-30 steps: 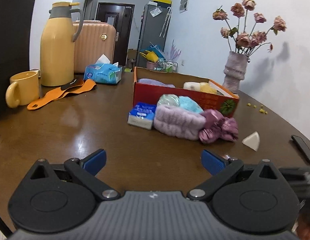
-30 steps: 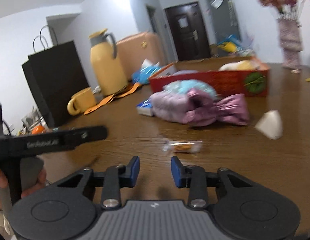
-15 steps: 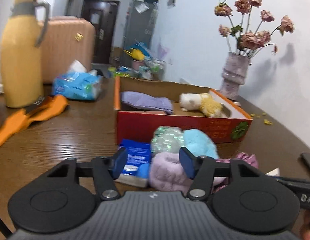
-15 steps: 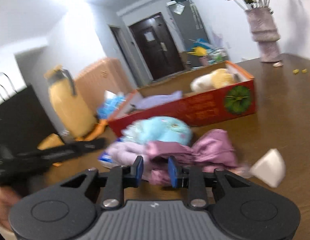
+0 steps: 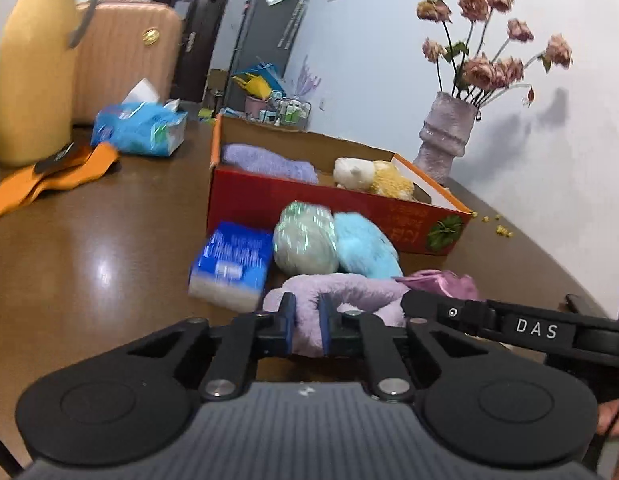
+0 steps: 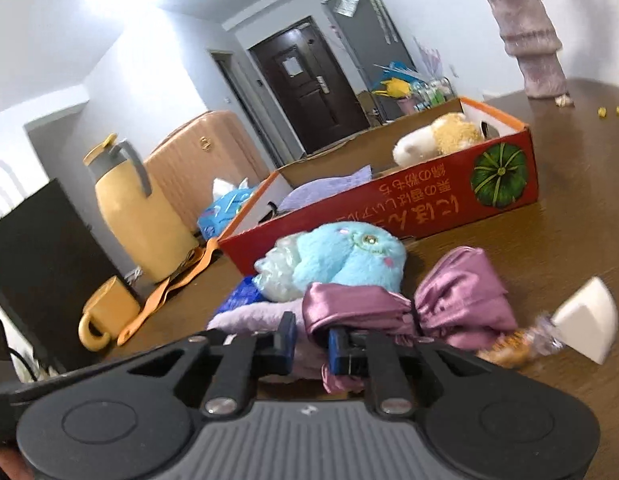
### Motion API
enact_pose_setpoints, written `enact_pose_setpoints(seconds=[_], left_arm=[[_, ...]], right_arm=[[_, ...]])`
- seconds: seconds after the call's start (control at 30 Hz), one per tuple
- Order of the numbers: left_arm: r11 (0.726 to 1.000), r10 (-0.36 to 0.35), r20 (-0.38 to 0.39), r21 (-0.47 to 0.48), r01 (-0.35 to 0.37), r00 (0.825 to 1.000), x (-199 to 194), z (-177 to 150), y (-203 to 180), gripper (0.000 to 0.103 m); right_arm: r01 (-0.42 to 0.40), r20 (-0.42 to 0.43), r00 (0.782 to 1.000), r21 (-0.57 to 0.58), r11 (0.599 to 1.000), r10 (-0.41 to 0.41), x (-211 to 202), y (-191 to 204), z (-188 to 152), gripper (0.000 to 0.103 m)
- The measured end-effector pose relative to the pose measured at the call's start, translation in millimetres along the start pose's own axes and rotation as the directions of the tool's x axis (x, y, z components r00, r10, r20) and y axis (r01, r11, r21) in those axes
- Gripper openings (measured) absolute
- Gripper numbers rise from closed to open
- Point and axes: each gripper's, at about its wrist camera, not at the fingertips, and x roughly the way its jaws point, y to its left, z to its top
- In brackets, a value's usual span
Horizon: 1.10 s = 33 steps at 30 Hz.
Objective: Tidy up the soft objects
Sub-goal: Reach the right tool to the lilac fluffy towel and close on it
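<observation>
My left gripper (image 5: 307, 328) points downward, jaws just closed tight. My right gripper (image 6: 311, 339) tilts the same way, jaws closing further, fabric pinched between them.

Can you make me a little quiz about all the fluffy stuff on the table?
1. True or false: the red box is empty.
2. Which thing is the left gripper pinching? A) fuzzy lilac headband B) blue plush toy C) tissue pack
3. Fill in: the right gripper is closing on the shiny purple ____.

Key: 1 false, a lilac towel and a white-and-yellow plush lie inside. 2 A. 3 bow.
</observation>
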Motion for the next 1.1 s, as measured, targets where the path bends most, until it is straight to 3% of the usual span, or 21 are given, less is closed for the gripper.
enact_pose_setpoints(seconds=[0.1, 0.17, 0.3, 0.4, 0.43, 0.47, 0.57, 0.7, 0.77, 0.83, 0.9, 0.97, 1.03, 1.1], left_arm=[[0.999, 0.015, 0.006, -0.034, -0.015, 1.0, -28, -25, 4, 0.011], [1.0, 0.018, 0.013, -0.01, -0.017, 1.0, -46, -44, 3, 0.01], [1.0, 0.006, -0.018, 0.003, -0.006, 1.0, -71, -71, 8, 0.011], [1.0, -0.007, -0.011, -0.024, 0.007, 1.0, -87, -77, 15, 0.039], [0.999, -0.026, 0.003, -0.042, 0.026, 1.0, -92, -75, 18, 0.055], [0.997, -0.038, 0.027, -0.071, 0.04, 0.999, -97, -72, 21, 0.06], [0.986, -0.022, 0.027, -0.166, 0.026, 0.999, -91, -56, 28, 0.063], [0.978, 0.058, -0.007, -0.202, -0.058, 0.998, -67, -44, 28, 0.06], [0.98, 0.056, -0.03, -0.19, -0.06, 0.998, -57, -43, 27, 0.052], [0.979, 0.057, -0.03, -0.194, -0.061, 0.998, -53, -42, 31, 0.048], [0.975, 0.069, -0.026, -0.21, -0.073, 0.997, -52, -41, 39, 0.048], [0.973, 0.044, -0.024, -0.224, -0.048, 0.999, -54, -39, 44, 0.048], [0.973, 0.018, -0.025, -0.228, -0.023, 1.0, -54, -37, 45, 0.05], [0.972, 0.014, -0.039, -0.232, -0.023, 0.999, -51, -35, 46, 0.05]], right_arm=[[0.02, -0.018, 1.0, -0.05, 0.999, -0.021, -22, -3, -15, 0.031], [0.044, -0.009, 0.999, -0.078, 0.996, -0.045, -48, -4, -29, 0.039], [0.03, 0.004, 1.0, -0.132, 0.991, -0.029, -87, 3, -49, 0.039], [0.068, 0.05, 0.997, -0.175, 0.982, -0.06, -107, 13, -60, 0.039], [0.055, 0.067, 0.997, -0.171, 0.984, -0.044, -112, 15, -60, 0.039], [0.03, 0.086, 0.996, -0.162, 0.986, -0.017, -116, 17, -59, 0.038], [0.002, 0.128, 0.992, -0.185, 0.983, 0.022, -114, 28, -45, 0.037], [0.105, 0.098, 0.991, -0.193, 0.976, -0.087, -87, 32, -23, 0.041], [0.155, 0.123, 0.984, -0.211, 0.965, -0.131, -81, 35, -17, 0.041], [0.089, 0.141, 0.988, -0.235, 0.968, -0.056, -82, 38, -11, 0.041], [-0.005, 0.094, 0.995, -0.231, 0.973, 0.027, -73, 41, -6, 0.041], [-0.056, -0.037, 0.998, -0.239, 0.97, 0.048, -47, 47, -5, 0.04], [-0.056, -0.11, 0.993, -0.206, 0.977, 0.033, -21, 46, -11, 0.039], [-0.046, -0.168, 0.986, -0.155, 0.987, 0.02, 0, 40, -15, 0.031]])
